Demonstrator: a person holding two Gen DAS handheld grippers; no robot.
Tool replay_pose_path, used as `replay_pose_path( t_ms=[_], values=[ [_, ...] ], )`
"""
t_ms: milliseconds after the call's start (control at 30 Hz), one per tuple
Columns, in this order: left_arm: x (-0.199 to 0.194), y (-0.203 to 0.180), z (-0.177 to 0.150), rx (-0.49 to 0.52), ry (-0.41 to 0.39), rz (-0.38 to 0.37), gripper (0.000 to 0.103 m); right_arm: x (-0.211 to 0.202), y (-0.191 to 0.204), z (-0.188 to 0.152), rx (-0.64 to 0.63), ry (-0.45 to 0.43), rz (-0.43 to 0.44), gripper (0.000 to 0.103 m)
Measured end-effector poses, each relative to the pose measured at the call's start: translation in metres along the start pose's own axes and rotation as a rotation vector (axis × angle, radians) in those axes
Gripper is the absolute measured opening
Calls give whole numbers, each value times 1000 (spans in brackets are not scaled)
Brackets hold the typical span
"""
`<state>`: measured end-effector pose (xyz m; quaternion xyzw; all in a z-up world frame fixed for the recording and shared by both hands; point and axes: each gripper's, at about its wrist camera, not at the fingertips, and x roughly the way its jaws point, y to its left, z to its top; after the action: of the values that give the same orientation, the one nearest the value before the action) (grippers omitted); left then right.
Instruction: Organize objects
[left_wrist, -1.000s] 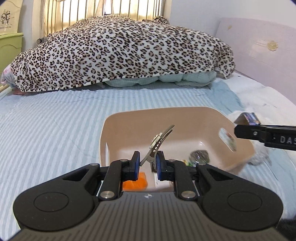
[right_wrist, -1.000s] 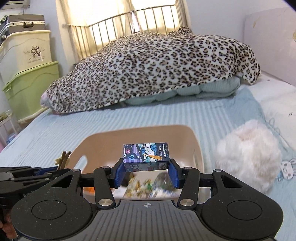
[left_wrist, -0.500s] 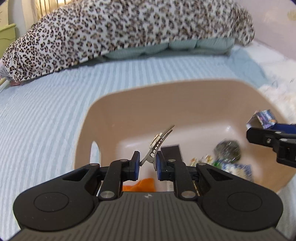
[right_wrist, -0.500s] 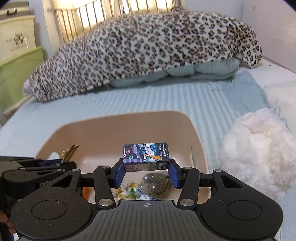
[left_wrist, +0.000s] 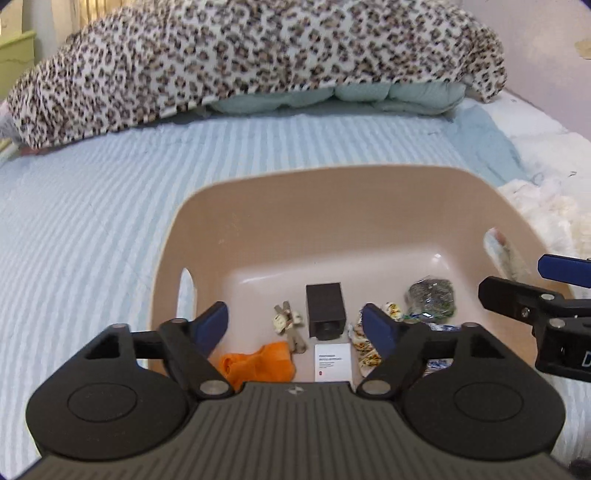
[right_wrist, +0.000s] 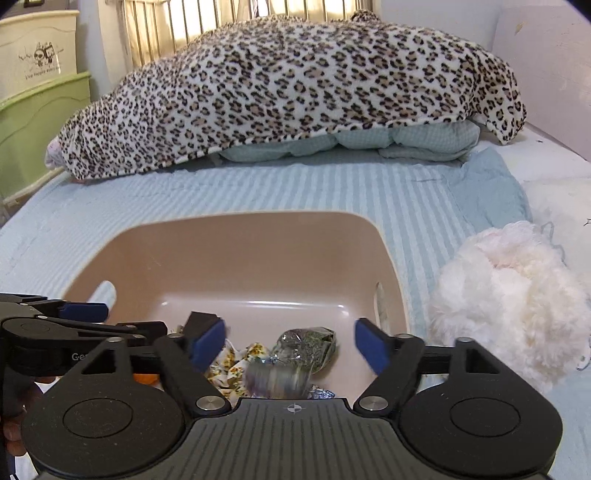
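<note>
The jaws of both the left gripper (left_wrist: 295, 326) and the right gripper (right_wrist: 290, 343) are spread wide with nothing between them, above a beige plastic basin (left_wrist: 354, 206) on the striped bed (left_wrist: 92, 221). A leopard-print blanket (right_wrist: 295, 88) lies heaped at the far end, and a fluffy white plush (right_wrist: 513, 302) is just right of the basin. Inside the basin lie an orange cloth (left_wrist: 258, 363), a black box (left_wrist: 325, 310), a foil packet (left_wrist: 430, 297), a white card (left_wrist: 332, 362) and a hair clip (left_wrist: 288, 325). A blurred small box (right_wrist: 275, 378) shows below the right jaws.
</note>
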<state>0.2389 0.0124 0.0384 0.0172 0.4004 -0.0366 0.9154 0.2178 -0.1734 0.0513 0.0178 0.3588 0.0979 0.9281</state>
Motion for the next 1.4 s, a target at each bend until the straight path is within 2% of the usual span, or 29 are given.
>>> replay_pose_path(
  t_ms=[67,167,300,733,1400],
  values=[
    [-9,-2,-1,10,-6,0,88,-11,2,0,-2,-9,0,91],
    [-22,1,-5,-9,-10,-6,88,-27,6,-2,-14,-19,-6,96],
    [-40,7,-10,-33,-16,-12,88,-48,9,-6,-26,-17,-16,97],
    [-96,5,-41,4,-51,19,88,-104,20,-35,-22,-18,-4,99],
    [-149,22,-107,-13,-56,13,88,-142,30,-82,-19,22,-7,99]
  ],
)
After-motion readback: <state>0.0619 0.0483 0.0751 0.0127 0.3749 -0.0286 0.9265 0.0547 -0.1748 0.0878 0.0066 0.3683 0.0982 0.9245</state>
